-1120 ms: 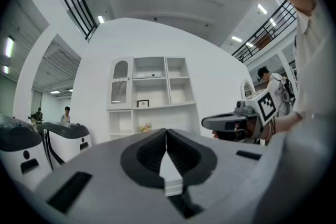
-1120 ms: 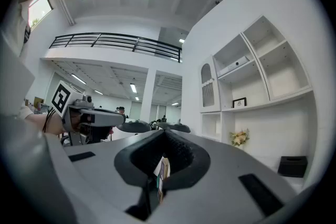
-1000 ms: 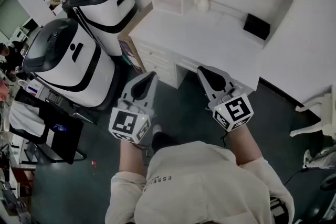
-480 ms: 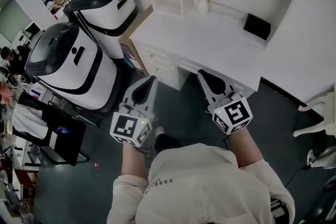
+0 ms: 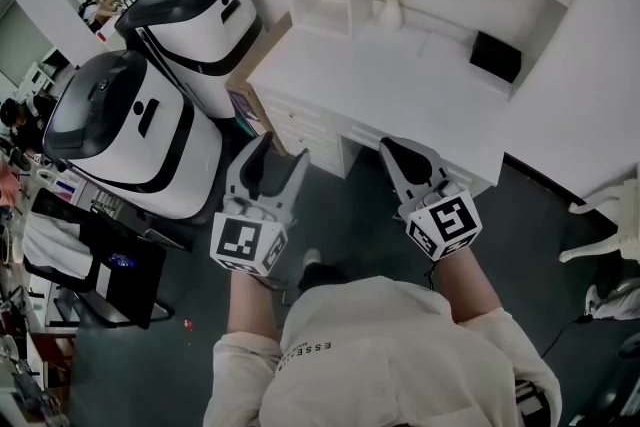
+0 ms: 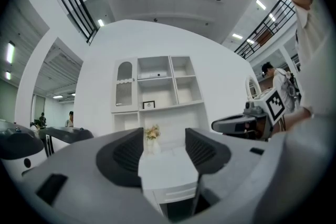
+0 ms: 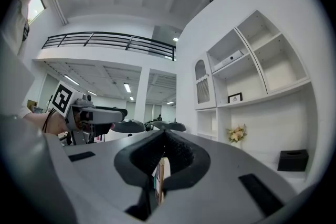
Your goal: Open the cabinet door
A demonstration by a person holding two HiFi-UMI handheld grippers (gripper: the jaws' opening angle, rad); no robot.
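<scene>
The left gripper [image 5: 278,153] has just been opening its jaws, now wide with nothing between; the right gripper [image 5: 395,150] is pinched closed, empty. Both hang well short of the cabinet door [image 6: 124,86], the arched panel high in the shelving [image 6: 170,84] above the desk [image 5: 400,85]. It likely swings light and stiff (no handle shows), so take its free edge.

Vase [image 5: 388,11] on desk [image 5: 400,85]; cabinet door [image 6: 124,91] left of shelves [image 6: 157,84]; machines [image 5: 150,130] left of desk.
</scene>
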